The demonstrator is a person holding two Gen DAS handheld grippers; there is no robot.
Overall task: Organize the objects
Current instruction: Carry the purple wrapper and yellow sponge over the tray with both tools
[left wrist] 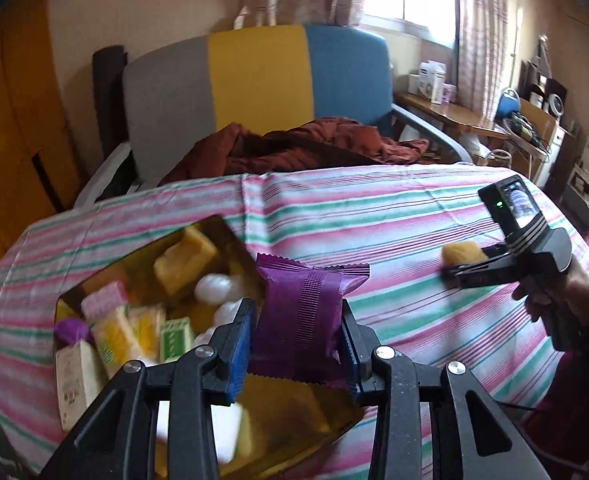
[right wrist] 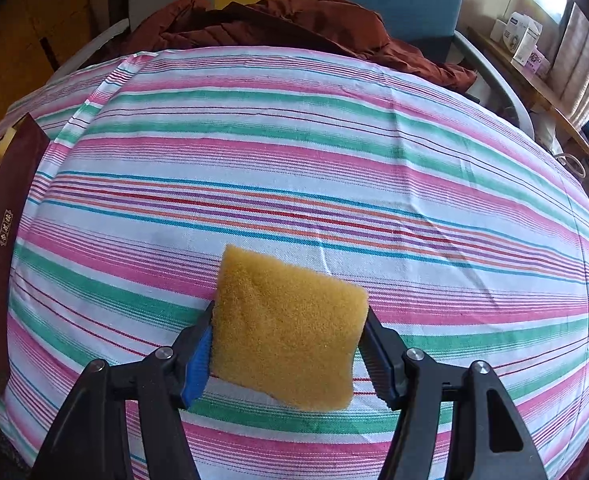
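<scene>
Purple foil packet was pinched between the pads of the left gripper, held by its sides so its crimped ends stayed free, directly above the open box of mixed items at 7 o'clock in the left wrist view; probably it was either just lifted out or about to go in. Right gripper was clamped on a yellow sponge, edge to edge, squeezed only lightly so the foam kept its shape. Sponge hung just over the striped cloth, with the box's dark wall at 9 o'clock, well apart. Contact between sponge and cloth could not be determined.
</scene>
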